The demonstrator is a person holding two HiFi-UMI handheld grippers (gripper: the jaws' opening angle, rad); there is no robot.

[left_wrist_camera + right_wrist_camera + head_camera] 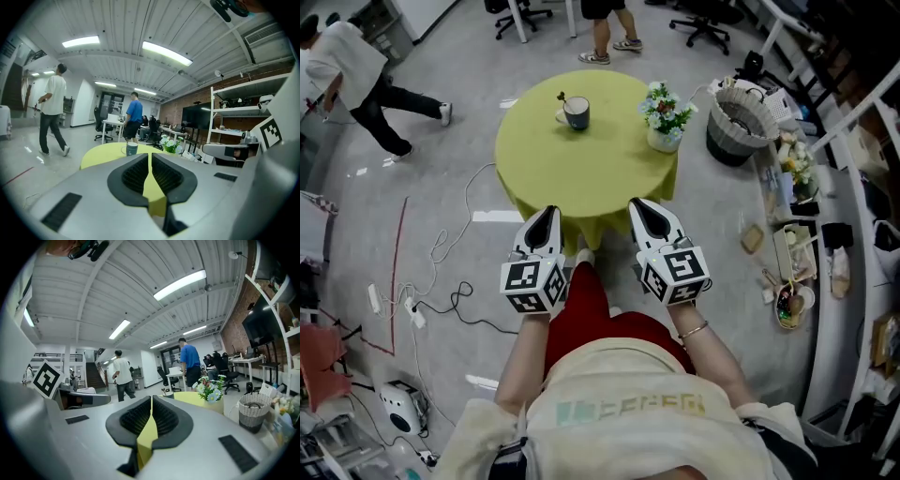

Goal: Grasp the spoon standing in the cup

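A dark cup (576, 112) with a spoon (562, 97) standing in it sits on the far side of a round table under a yellow-green cloth (581, 164). The cup (131, 148) shows small in the left gripper view. My left gripper (546, 217) hangs at the table's near edge, jaws shut and empty. My right gripper (646, 210) is beside it, also shut on nothing. Both are well short of the cup. In the right gripper view the cup (169, 392) is only a dark sliver behind the jaws.
A flower pot (666, 120) stands at the table's right. A wicker basket (740, 122) sits on the floor beyond it, with cluttered shelves (797, 234) along the right. Cables (441, 272) trail on the floor left. People (356, 80) walk at the far left and behind the table.
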